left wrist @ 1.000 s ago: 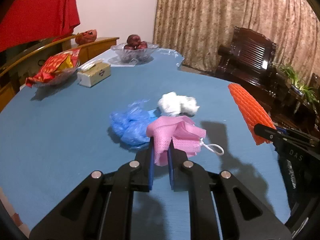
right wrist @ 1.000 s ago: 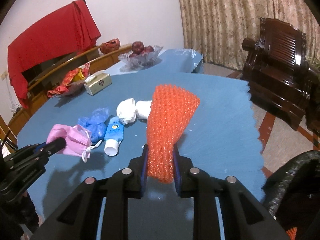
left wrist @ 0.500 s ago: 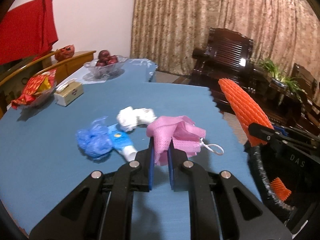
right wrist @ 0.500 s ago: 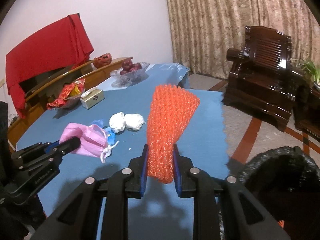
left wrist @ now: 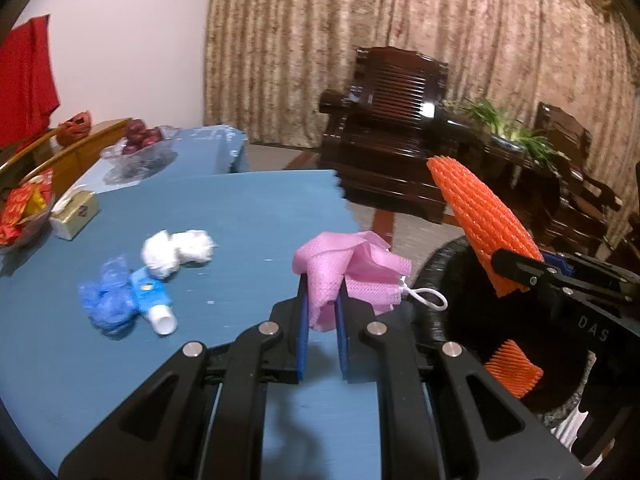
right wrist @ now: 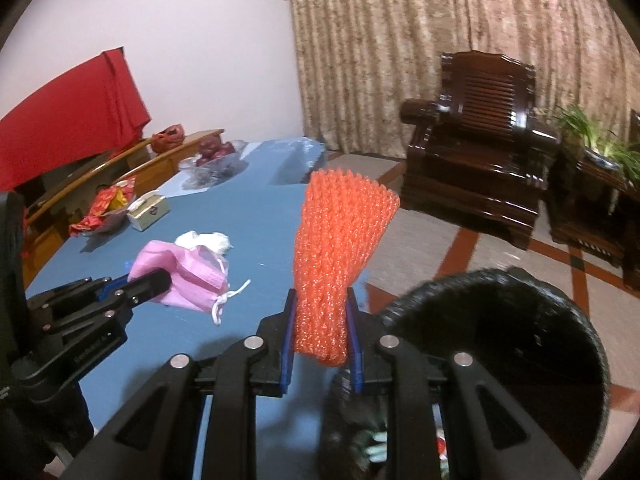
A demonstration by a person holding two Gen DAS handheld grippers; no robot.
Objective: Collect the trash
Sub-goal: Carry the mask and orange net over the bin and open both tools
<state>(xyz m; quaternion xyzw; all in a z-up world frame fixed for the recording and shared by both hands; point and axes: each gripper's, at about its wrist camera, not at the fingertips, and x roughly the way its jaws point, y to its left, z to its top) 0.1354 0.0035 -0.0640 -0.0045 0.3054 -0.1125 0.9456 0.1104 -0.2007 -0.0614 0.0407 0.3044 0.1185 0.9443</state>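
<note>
On the blue table [left wrist: 248,216], white tissue wads [left wrist: 176,250], a blue crumpled bag [left wrist: 106,300] and a small blue tube [left wrist: 154,300] are seen lying close together, well clear of both tools. A pink mask [left wrist: 348,272] is clamped in the left gripper [left wrist: 322,320]; an orange foam net [right wrist: 336,256] is pinched by the right gripper [right wrist: 320,332]. Beside the table edge, a black bin [right wrist: 520,280] is seen, another orange net piece [left wrist: 512,368] inside.

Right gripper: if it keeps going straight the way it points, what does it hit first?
Probably nothing close. The right gripper, shut on the orange foam net, points past the blue table edge; beyond lies bare floor, the black bin sitting right of that line. Depth unclear.
</note>
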